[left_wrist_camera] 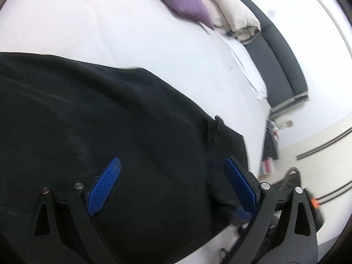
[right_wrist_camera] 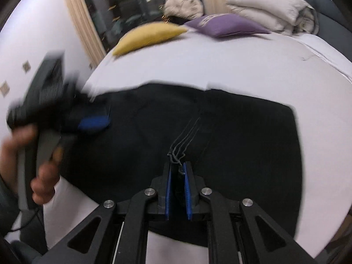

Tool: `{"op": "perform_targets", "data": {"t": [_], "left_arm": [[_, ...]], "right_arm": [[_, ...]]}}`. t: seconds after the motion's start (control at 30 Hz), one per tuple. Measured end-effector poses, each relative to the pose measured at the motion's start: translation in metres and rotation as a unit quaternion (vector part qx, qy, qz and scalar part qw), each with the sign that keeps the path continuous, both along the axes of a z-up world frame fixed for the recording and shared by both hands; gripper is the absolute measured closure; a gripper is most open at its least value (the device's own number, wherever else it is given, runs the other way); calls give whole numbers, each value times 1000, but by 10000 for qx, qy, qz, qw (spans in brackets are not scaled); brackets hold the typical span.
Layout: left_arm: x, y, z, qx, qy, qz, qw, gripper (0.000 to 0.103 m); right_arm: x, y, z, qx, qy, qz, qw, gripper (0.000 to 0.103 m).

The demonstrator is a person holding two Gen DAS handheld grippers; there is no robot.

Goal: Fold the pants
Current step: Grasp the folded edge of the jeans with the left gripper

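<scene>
The right gripper [right_wrist_camera: 177, 169] has its blue pads drawn close together, pinching a fold of the black pants [right_wrist_camera: 198, 136] where thin drawstrings [right_wrist_camera: 184, 138] run out from between the tips. The left gripper [left_wrist_camera: 171, 171] stands with its jaws spread wide apart, its blue pads [left_wrist_camera: 105, 184] hovering over the dark cloth with nothing between them; whether they touch the fabric cannot be told. In the right wrist view this same tool appears blurred at the left side of the pants, held by the person's left hand [right_wrist_camera: 41, 176].

The pants lie spread flat across the white bed [right_wrist_camera: 242, 70], covering most of its near part, with one side reaching toward the bed's right edge. A small knotted cord [left_wrist_camera: 210, 132] shows on the cloth ahead of the left gripper.

Toward the head of the bed lie a yellow cushion [right_wrist_camera: 149, 37], a purple cushion [right_wrist_camera: 224, 25] and a folded beige duvet [right_wrist_camera: 275, 11]. A dark grey headboard [left_wrist_camera: 277, 50] runs along that far edge.
</scene>
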State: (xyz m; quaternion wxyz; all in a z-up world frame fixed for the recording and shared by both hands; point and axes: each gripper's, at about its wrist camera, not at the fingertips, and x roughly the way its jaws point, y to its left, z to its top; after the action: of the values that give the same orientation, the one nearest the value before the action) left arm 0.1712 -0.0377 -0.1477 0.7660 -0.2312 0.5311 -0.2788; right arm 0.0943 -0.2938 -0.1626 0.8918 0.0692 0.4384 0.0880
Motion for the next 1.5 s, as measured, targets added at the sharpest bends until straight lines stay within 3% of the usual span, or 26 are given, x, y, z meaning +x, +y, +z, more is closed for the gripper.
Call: {"op": "perform_targets", "data": {"t": [0.37,0.63,0.7,0.8,0.83,1.13,1.5], "left_arm": [[30,-72,-12,104,551,-745,9956,7],[40,-102,-15,344,555,-1078,9920,9],[38,-105,-17,276,586,-1112,9917,20],[40,-113,-18,309,645,-1186,9904,54],[40,-115,-19,285,668,-1197,9902,71],[51,-103,-3,16,416,-1183,9921,91],[58,-33,5,251,199,-971,9948,93]], "right_arm": [[1,-7,12,28,-326,79,9994,91],[-7,3,29,-106,-656,281,9974,91],[-10,9,34,-112,-727,316,9968,91],[-13,16,41,-155,-833,373,9957,91],[-13,18,43,-177,-858,401,9953,91],[-12,41,54,-245,-997,580,9930,91],[8,81,53,-153,-1030,1119,9882,91]]}}
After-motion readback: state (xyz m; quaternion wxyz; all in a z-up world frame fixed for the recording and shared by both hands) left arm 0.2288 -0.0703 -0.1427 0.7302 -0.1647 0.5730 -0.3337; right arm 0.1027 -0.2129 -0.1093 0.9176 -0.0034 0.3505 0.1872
